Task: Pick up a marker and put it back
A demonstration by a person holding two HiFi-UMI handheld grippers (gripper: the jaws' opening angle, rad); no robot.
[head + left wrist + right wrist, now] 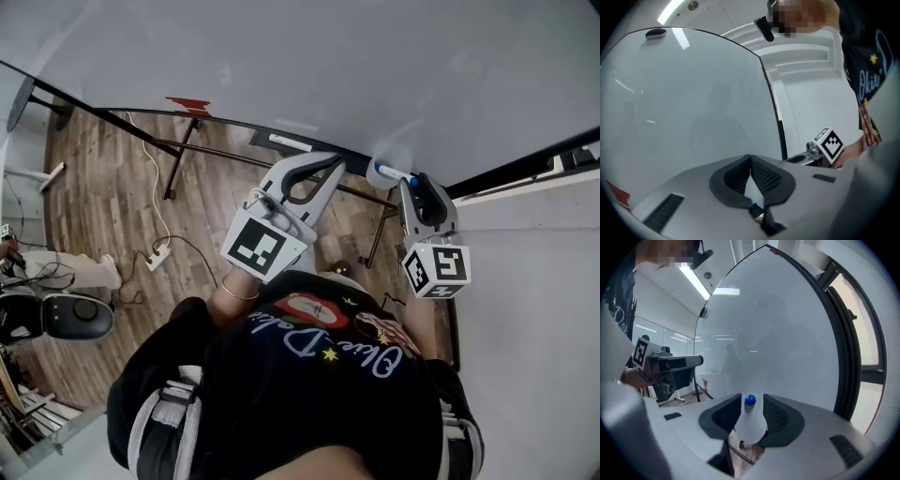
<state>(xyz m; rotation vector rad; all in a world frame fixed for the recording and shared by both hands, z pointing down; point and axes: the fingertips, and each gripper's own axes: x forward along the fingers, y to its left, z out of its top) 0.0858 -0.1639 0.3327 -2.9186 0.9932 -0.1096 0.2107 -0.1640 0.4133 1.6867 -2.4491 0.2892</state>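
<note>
A whiteboard (328,66) on a black frame (234,122) is faced by a person in a black shirt (300,375), and both tools are held up to its lower edge.

The right hand-held gripper (752,396) is seen with its jaws apart. The marker (750,401), white with a blue cap, is found between them, cap end pointed away toward the board. A narrow gap is seen on each side of the cap, so the marker is not clamped. In the head view the marker is seen just at the board's lower rail, in front of the right jaws. Whether it is borne by the rail cannot be told.

The left hand-held gripper (750,158) is held level, just beside the right one and to its left. Its jaw tips are brought together, and nothing is held between them. Only the pale board surface is seen through the small opening behind the tips.

A wooden floor (103,187) is seen below the board, and a white power strip (157,255) with its cable is seen lying on it, well apart from both tools.
</note>
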